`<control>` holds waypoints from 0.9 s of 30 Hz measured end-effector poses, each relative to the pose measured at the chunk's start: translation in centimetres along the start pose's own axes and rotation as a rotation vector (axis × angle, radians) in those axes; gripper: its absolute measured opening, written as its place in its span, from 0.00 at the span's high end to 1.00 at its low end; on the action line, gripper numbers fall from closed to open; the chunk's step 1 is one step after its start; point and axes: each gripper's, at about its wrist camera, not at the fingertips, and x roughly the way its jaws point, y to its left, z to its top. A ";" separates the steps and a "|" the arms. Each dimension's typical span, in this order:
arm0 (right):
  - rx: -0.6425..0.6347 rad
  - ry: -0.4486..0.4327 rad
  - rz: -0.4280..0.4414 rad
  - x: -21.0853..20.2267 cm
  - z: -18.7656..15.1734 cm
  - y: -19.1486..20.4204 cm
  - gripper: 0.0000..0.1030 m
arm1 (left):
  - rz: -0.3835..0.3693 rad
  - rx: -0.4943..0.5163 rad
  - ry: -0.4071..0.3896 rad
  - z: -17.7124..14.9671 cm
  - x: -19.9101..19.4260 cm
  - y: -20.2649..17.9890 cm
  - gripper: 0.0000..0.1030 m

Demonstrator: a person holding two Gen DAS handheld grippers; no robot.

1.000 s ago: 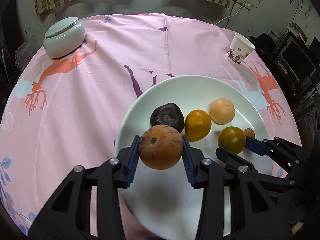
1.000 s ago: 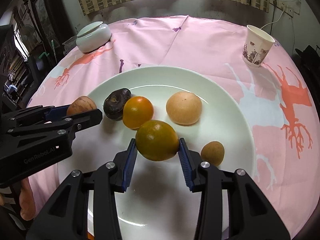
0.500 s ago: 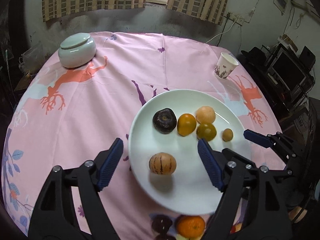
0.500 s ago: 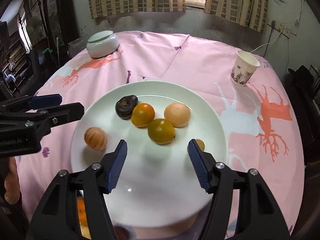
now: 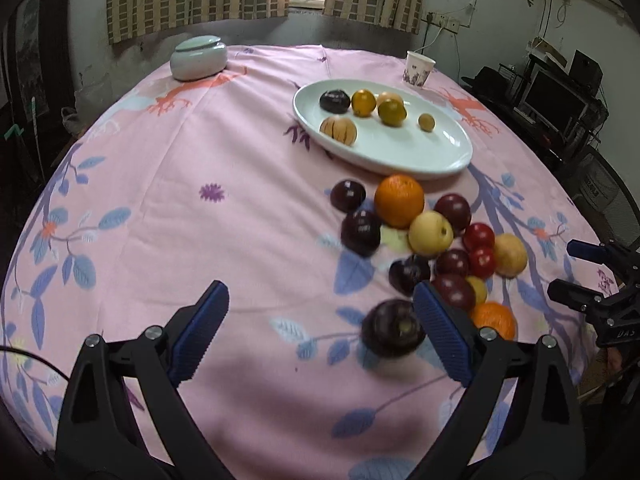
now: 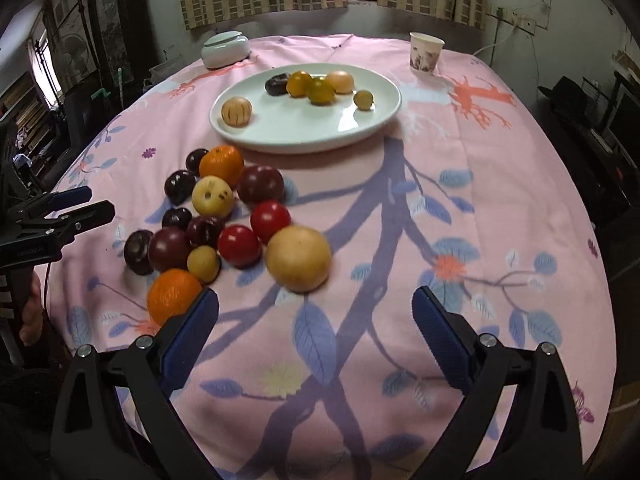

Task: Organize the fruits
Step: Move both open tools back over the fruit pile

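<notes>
Pink tablecloth [image 6: 460, 184] is carrying a white plate [image 6: 320, 136] near its far edge, now holding six fruits. Both the left gripper [image 5: 320, 332] and right gripper [image 6: 316, 332] are opening, empty, having released theirs and withdrawn toward the loose fruit pile [image 6: 224, 216] nearer the front edge.

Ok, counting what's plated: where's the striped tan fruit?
On the white plate, the striped tan fruit sits alone at its left edge in the right wrist view, apart from the others.
</notes>
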 end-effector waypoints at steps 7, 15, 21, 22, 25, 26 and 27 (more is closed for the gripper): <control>0.016 0.014 -0.041 2.4 0.4 0.5 0.05 | 0.003 0.036 0.015 -1.5 -1.1 -0.5 0.08; 0.010 -0.013 -0.049 2.3 0.6 0.8 0.14 | -0.002 0.022 0.022 -1.7 -1.3 -0.2 0.08; 0.039 0.027 -0.044 4.0 1.1 0.5 0.34 | -0.004 0.051 0.052 -2.0 -0.6 -0.8 0.08; 0.040 0.032 -0.038 4.4 1.3 0.5 0.36 | -0.006 0.056 0.055 -2.1 -0.5 -0.9 0.08; 0.036 0.053 -0.023 5.7 1.8 0.8 0.38 | -0.018 0.070 0.061 -2.2 -0.5 -1.3 0.08; 0.027 0.037 -0.037 5.8 2.0 1.0 0.44 | -0.022 0.073 0.063 -2.3 -0.5 -1.4 0.08; 0.015 0.031 -0.044 5.9 2.2 1.2 0.55 | -0.026 0.076 0.065 -2.2 -0.5 -1.4 0.08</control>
